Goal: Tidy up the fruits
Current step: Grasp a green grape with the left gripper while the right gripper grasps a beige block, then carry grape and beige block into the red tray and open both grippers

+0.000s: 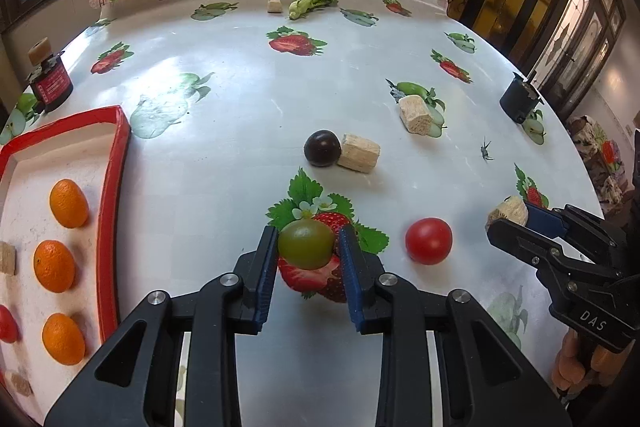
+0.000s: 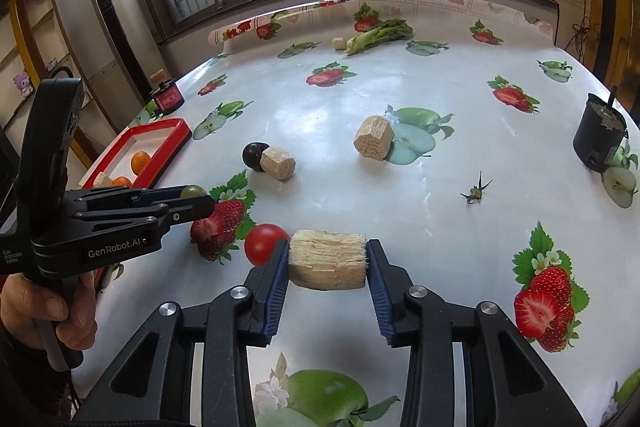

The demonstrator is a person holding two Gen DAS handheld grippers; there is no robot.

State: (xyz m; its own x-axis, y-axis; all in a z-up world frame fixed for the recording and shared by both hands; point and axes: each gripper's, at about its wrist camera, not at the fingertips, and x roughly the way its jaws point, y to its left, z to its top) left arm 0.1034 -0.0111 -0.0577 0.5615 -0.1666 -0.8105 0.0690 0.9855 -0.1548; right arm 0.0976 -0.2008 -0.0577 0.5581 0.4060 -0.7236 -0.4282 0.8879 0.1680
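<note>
My left gripper (image 1: 308, 247) is shut on a green grape (image 1: 306, 243) and holds it above the fruit-print tablecloth; the grape also shows in the right wrist view (image 2: 193, 191). My right gripper (image 2: 327, 261) is shut on a beige wood block (image 2: 326, 265), just right of a red cherry tomato (image 2: 262, 243), which also shows in the left wrist view (image 1: 429, 240). A dark plum (image 1: 322, 148) touches another wood block (image 1: 359, 152) mid-table. A red-rimmed tray (image 1: 116, 163) at the left holds three oranges (image 1: 54, 265), a red fruit (image 1: 7, 323) and small blocks.
A third wood block (image 1: 416, 115) lies right of centre. A black cup (image 2: 599, 137) stands at the right edge, a red-labelled jar (image 1: 50, 81) at the far left. A leafy green vegetable (image 2: 378, 34) and a small block (image 2: 340, 43) lie at the back. A green stem (image 2: 476, 189) lies loose.
</note>
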